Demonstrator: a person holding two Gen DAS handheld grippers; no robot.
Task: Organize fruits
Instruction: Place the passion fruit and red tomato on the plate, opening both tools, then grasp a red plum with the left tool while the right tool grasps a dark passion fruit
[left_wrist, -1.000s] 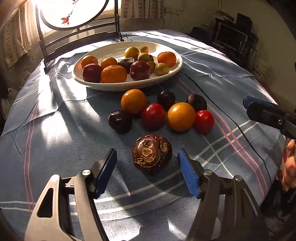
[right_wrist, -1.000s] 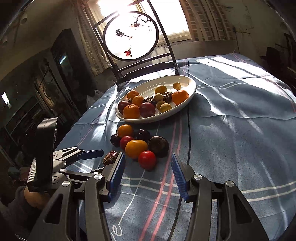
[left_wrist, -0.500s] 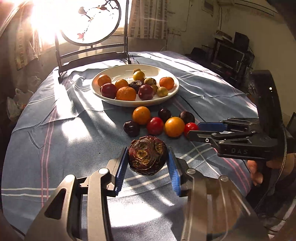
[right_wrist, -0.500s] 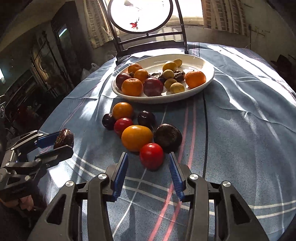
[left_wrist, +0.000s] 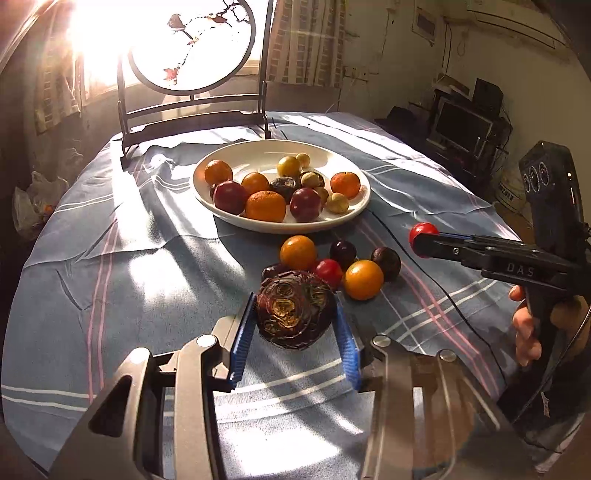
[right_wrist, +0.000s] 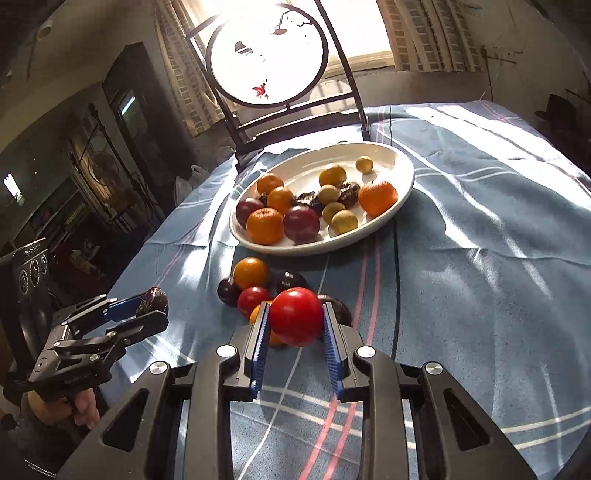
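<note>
Sunlit from the window behind a round-backed chair, the blue striped tablecloth (left_wrist: 122, 280) carries the whole job. Two fruits are already off it. A wrinkled dark-purple fruit with brown scarred patches (left_wrist: 295, 314) is clamped between the blue pads of the left gripper (left_wrist: 295, 334), held above the cloth just short of the loose cluster. A smooth, round red tomato-like fruit (right_wrist: 295, 315) is pinched in the right gripper (right_wrist: 295, 332), its pads pressing both flanks.

Beyond them lies the loose cluster still on the cloth: a near orange fruit (left_wrist: 364, 279), a far orange fruit (left_wrist: 298, 252), a small red one (left_wrist: 328, 271) and several dark purple ones, all touching or nearly so. Further on sits the white oval ceramic plate (left_wrist: 255, 155), well filled along its near half with oranges, red-purple plums and small yellow-green fruits; its far half is bare.

Risks, as I judge them: the red fruit is glossy and gripped near its widest part, so a tilt could let it squirt out and roll off the table. Dropping either fruit onto the crowded near side could knock others over the low rim. Both grippers heading for the plate together could collide.
</note>
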